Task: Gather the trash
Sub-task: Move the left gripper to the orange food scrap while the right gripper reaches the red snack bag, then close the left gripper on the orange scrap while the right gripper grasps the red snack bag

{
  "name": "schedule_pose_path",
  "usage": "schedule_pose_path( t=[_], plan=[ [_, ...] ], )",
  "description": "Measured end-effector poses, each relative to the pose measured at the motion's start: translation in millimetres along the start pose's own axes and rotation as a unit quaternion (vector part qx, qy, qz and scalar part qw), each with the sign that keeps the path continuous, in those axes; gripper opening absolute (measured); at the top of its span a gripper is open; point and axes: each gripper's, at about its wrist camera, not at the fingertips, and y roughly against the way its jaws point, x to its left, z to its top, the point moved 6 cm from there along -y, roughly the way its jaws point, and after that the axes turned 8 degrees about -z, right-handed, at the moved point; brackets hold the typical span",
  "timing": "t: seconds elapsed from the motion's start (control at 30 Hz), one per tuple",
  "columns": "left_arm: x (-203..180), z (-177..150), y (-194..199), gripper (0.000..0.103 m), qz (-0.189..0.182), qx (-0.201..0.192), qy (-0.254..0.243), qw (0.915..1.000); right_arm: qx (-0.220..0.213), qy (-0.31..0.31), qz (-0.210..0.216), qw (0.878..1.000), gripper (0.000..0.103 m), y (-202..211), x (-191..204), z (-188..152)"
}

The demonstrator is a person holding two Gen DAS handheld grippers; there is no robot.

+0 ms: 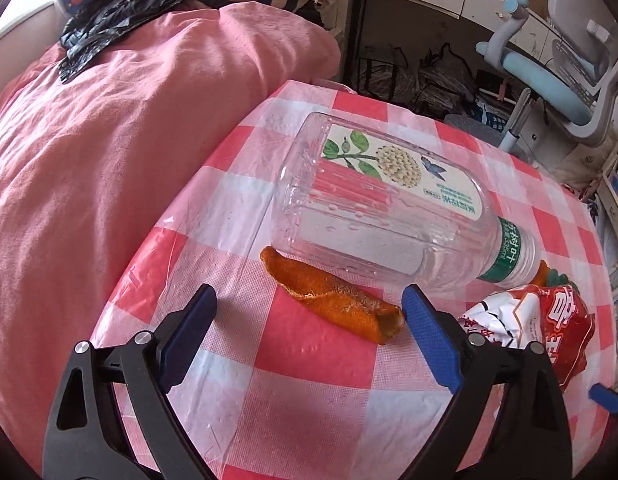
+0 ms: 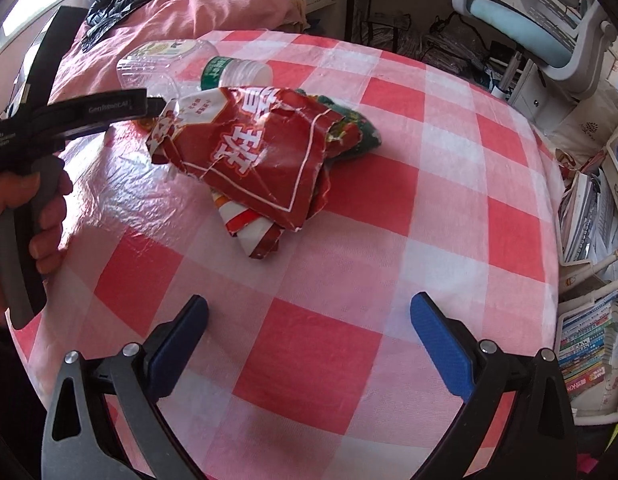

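An orange peel [image 1: 333, 300] lies on the red-and-white checked tablecloth [image 1: 309, 380], between the open fingers of my left gripper [image 1: 309, 296], which is empty. A clear empty plastic bottle [image 1: 389, 200] lies on its side just behind the peel; it also shows in the right wrist view [image 2: 181, 64]. A crumpled red snack wrapper [image 2: 261, 156] lies mid-table, ahead of my right gripper [image 2: 309, 308], which is open and empty. The wrapper also shows at the right of the left wrist view [image 1: 549, 320].
A black trash bag [image 1: 121, 12] lies on the pink bedding [image 1: 109, 160] left of the table. An office chair [image 1: 569, 68] stands behind the table. Bookshelves [image 2: 589, 340] are at the right. The left gripper's body [image 2: 69, 120] and hand show at the left of the right wrist view.
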Motion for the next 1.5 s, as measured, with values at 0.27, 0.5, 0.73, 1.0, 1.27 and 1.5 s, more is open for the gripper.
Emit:
schedule_pose_path(
  t=[0.27,0.5,0.73,1.0,1.27,1.5],
  plan=[
    [23.6,-11.8,20.3,0.076,-0.012,0.011,0.018,0.9997,-0.120,0.066,-0.013,0.991,0.097,17.5,21.5,49.3],
    [14.4,-6.4,11.7,0.074,-0.007,-0.003,-0.002,1.0000,-0.079,0.043,0.082,0.993,0.072,-10.8,31.4,64.9],
    [14.0,-9.0,18.2,0.027,-0.039,0.002,-0.006,0.9992,-0.043,0.076,0.153,0.984,0.027,3.7,41.6,42.4],
    [7.1,-43.8,43.9,0.019,-0.113,0.043,-0.017,0.9925,-0.032,0.079,0.175,0.981,0.009,39.5,43.9,10.3],
    [8.5,-59.4,63.6,0.023,-0.119,0.054,-0.032,0.9909,-0.036,-0.022,0.194,0.980,0.037,30.2,19.4,20.8],
    [10.6,-45.4,52.1,0.042,-0.105,0.047,-0.023,0.9931,-0.031,-0.006,0.187,0.982,0.047,9.6,42.9,36.0]
  ],
)
